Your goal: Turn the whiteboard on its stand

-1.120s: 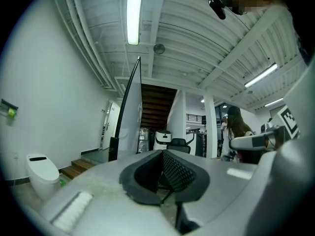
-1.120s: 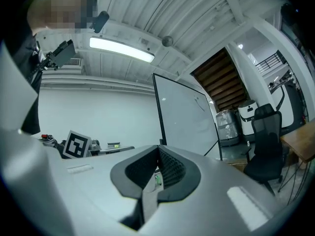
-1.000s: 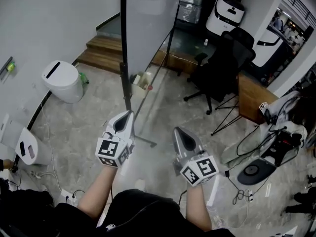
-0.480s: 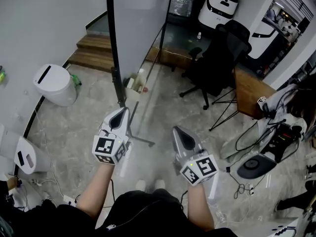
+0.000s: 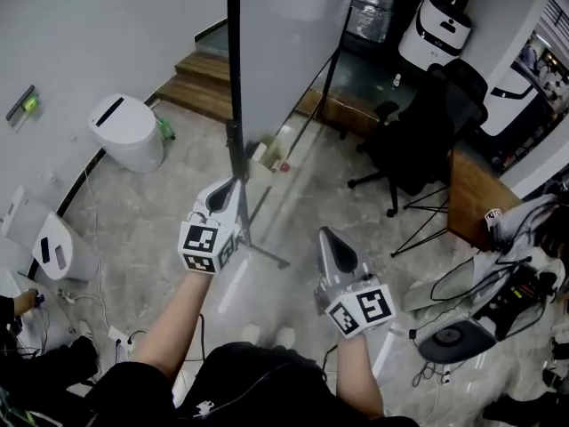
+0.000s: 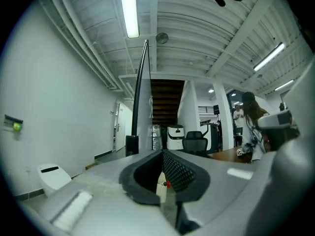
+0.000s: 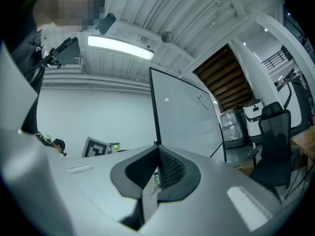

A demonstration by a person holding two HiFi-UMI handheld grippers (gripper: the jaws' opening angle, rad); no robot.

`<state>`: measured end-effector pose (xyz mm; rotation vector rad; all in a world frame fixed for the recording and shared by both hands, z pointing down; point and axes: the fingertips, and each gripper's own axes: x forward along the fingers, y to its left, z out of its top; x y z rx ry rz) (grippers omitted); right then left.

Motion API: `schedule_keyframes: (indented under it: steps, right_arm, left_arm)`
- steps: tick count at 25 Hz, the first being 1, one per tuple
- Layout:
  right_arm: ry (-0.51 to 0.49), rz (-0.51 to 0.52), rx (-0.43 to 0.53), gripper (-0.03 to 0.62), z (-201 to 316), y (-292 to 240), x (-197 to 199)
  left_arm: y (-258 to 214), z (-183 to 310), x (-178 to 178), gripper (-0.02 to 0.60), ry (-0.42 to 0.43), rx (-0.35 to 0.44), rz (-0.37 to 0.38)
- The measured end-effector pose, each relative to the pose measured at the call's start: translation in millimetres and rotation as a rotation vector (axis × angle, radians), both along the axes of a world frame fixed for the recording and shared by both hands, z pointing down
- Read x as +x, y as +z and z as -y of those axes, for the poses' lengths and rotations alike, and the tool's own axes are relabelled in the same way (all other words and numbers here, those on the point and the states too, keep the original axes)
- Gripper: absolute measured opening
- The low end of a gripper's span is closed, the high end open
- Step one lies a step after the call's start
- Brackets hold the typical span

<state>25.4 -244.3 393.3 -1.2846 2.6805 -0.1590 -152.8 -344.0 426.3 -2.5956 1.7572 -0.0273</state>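
Note:
The whiteboard stands upright on its black-framed stand, whose post comes down to a floor foot. My left gripper is shut and empty, its tip right by the post's lower part; I cannot tell whether it touches. In the left gripper view the board's frame shows almost edge-on beyond the shut left gripper. My right gripper is shut and empty, lower right of the post. In the right gripper view the board's face rises behind the right gripper.
A white bin and a white device stand by the left wall. Wooden steps lie behind the board, a small box at its foot. A black office chair, a wooden desk and floor cables crowd the right.
Both grippers have moved forward toward the whiteboard stand, the left one more. The left tip now sits next to the post. Both stay shut.

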Motion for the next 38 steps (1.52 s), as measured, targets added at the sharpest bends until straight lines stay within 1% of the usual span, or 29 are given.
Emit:
schedule_keyframes:
  steps: [6, 10, 13, 18, 20, 22, 26, 29, 32, 35, 38]
  right_arm:
    - [-0.052, -0.03, 0.007, 0.009, 31, -6, -15]
    - [-0.084, -0.046, 0.005, 0.009, 45, -7, -23]
    - [-0.101, -0.05, 0.0, 0.009, 53, -7, -28]
    - [-0.097, -0.054, -0.017, 0.009, 59, -6, -26]
    - [-0.086, -0.057, -0.027, 0.009, 61, -4, -22]
    - [-0.074, -0.061, -0.034, 0.009, 62, -2, -19]
    - [-0.047, -0.069, -0.039, 0.009, 66, 1, -10]
    - [-0.026, -0.072, -0.042, 0.009, 67, 5, -2]
    - [-0.006, -0.076, -0.045, 0.009, 66, 6, 5]
    - [0.003, -0.074, -0.05, 0.009, 69, 7, 11]
    - [0.014, -0.06, -0.057, 0.009, 77, 10, 17]
  left_arm:
    - [-4, 24, -9, 0.014, -0.074, -0.008, 0.035]
    - [5, 46, -16, 0.057, -0.098, -0.008, 0.078]
    - [6, 67, -24, 0.113, -0.12, -0.014, 0.088]
    - [9, 98, -35, 0.248, -0.162, -0.04, 0.106]
    - [11, 110, -38, 0.286, -0.166, -0.054, 0.102]
    - [8, 120, -39, 0.301, -0.163, -0.054, 0.097]
    - [12, 137, -42, 0.301, -0.164, -0.065, 0.105]
    - [19, 147, -41, 0.297, -0.157, -0.067, 0.087]
    - [22, 155, -39, 0.277, -0.148, -0.069, 0.089]
    - [23, 166, -39, 0.24, -0.15, -0.077, 0.089]
    - [27, 179, -38, 0.235, -0.156, -0.093, 0.101]
